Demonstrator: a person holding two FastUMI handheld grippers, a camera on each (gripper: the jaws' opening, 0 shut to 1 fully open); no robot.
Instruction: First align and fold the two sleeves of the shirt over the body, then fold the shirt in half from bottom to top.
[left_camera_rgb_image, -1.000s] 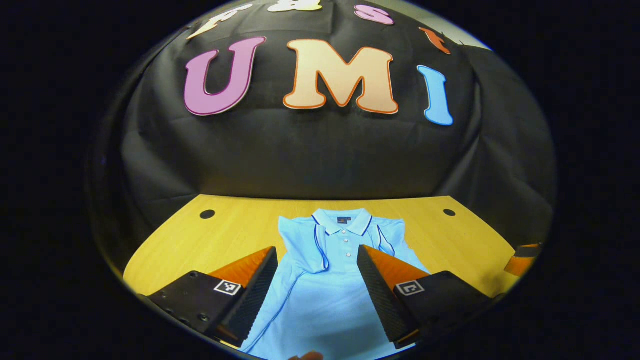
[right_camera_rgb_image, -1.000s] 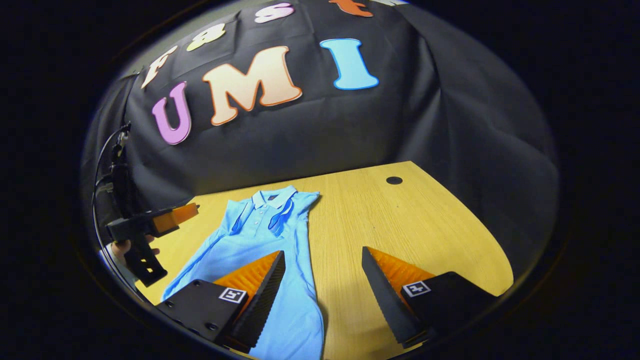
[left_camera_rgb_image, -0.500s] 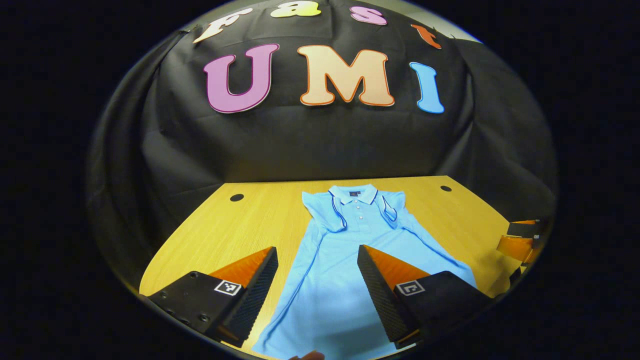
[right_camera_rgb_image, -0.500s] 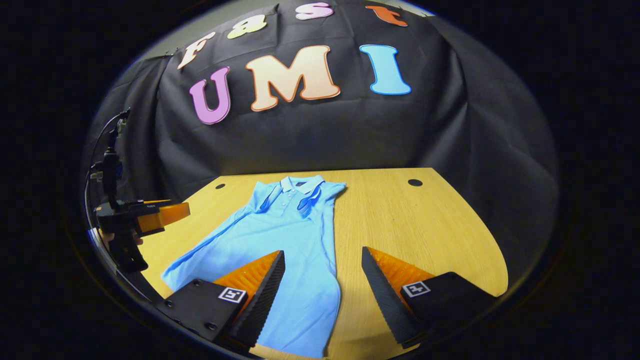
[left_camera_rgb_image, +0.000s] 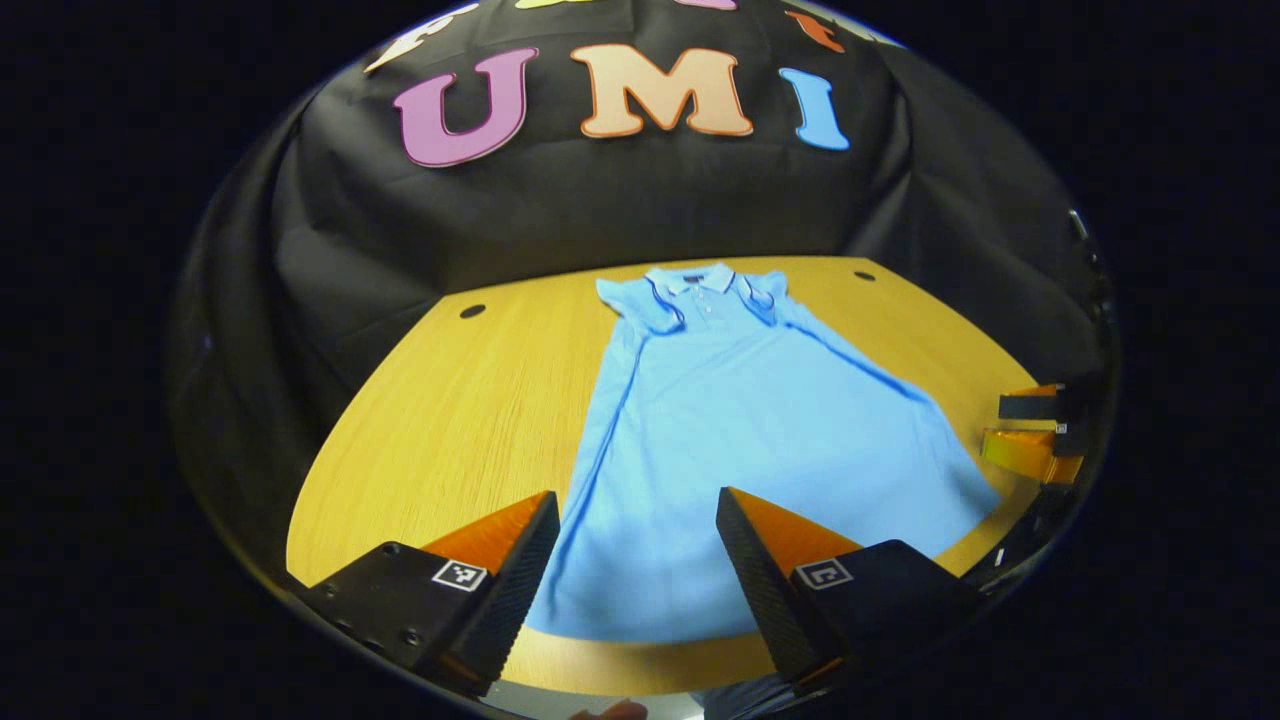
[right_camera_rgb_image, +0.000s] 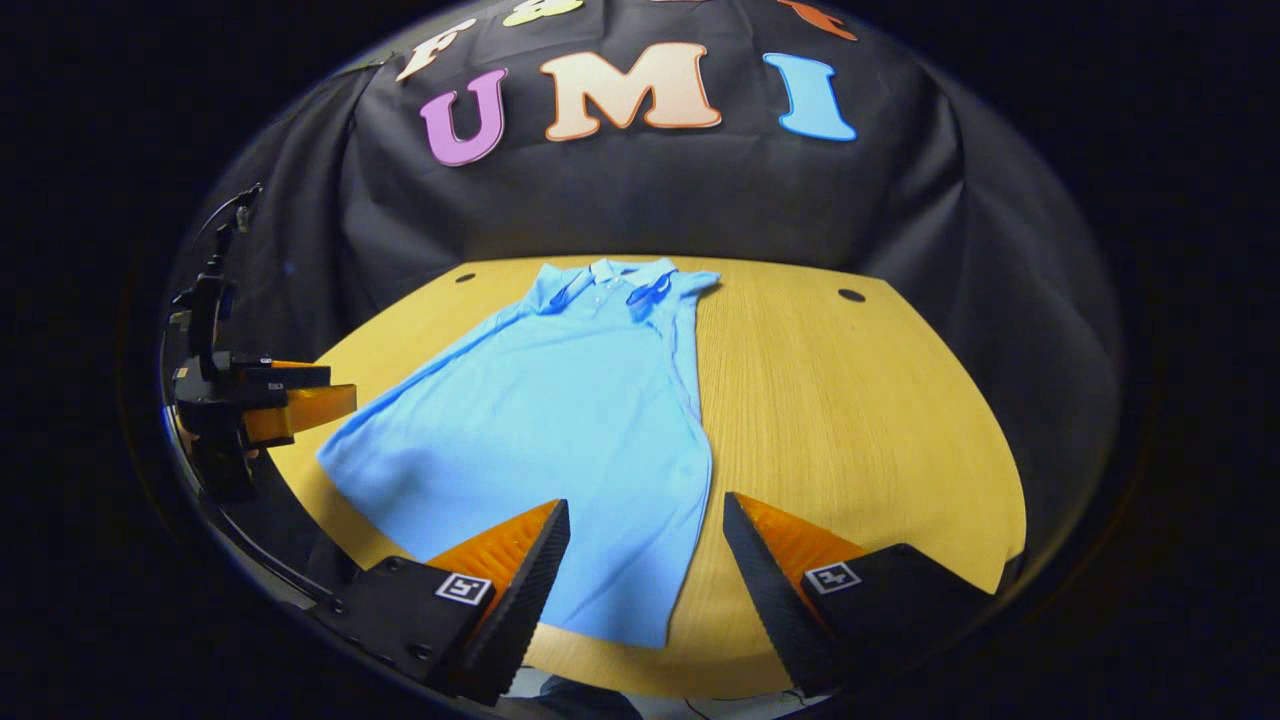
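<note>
While both sleeves are seen folded in over its chest, the blue shirt (left_camera_rgb_image: 740, 440) is laid flat on the wooden table (left_camera_rgb_image: 460, 420), collar at the far edge, hem at the near edge; the left gripper (left_camera_rgb_image: 636, 560) is held wide apart above the hem, nothing gripped; the right gripper (right_camera_rgb_image: 646, 570) is likewise spread wide over the hem's corner, empty.

Nothing here can really be read. Each gripper finger carries a small square black-and-white marker (left_camera_rgb_image: 459, 575), a coded pattern rather than words; another sits on the neighbouring finger (left_camera_rgb_image: 823, 574), and the right gripper view shows the same pair (right_camera_rgb_image: 462, 588) (right_camera_rgb_image: 831, 577). The shirt (left_camera_rgb_image: 740, 420) has a tiny dark tag inside its collar (left_camera_rgb_image: 693, 273), too small to make out.
</note>
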